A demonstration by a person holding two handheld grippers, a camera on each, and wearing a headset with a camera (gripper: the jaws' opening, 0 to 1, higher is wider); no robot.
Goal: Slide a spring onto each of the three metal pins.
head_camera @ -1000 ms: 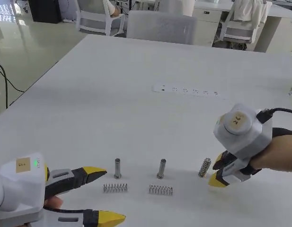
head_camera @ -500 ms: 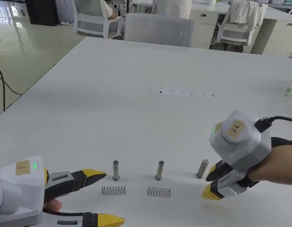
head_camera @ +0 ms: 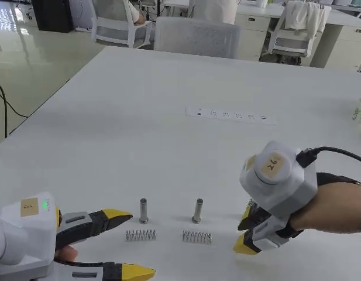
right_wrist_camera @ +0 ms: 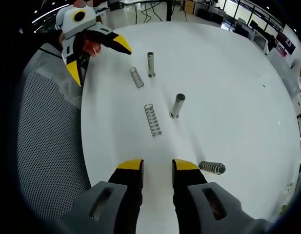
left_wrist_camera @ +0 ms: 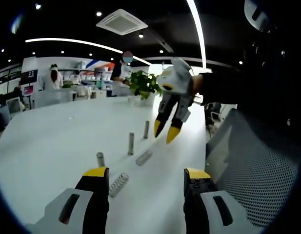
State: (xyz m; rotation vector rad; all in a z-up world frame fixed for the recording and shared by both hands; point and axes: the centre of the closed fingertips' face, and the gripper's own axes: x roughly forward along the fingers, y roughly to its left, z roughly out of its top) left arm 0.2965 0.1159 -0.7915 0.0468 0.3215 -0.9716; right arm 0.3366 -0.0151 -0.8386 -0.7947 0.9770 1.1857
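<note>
Two bare metal pins stand upright on the white table. A loose spring lies in front of each. The third pin wears a spring and stands just right of my right gripper, whose jaws are open with nothing between them. In the head view the right gripper covers most of that pin. My left gripper hovers open at the near left, beside the left spring. The right gripper hangs beyond the pins.
A white power strip lies mid-table, well behind the pins. Grey chairs stand along the table's far edge. A cable runs from the right gripper. The table's near edge is close to both grippers.
My right gripper has moved left and nearer, away from the sprung pin, and now covers it in the head view. The left gripper, bare pins and loose springs have stayed put.
</note>
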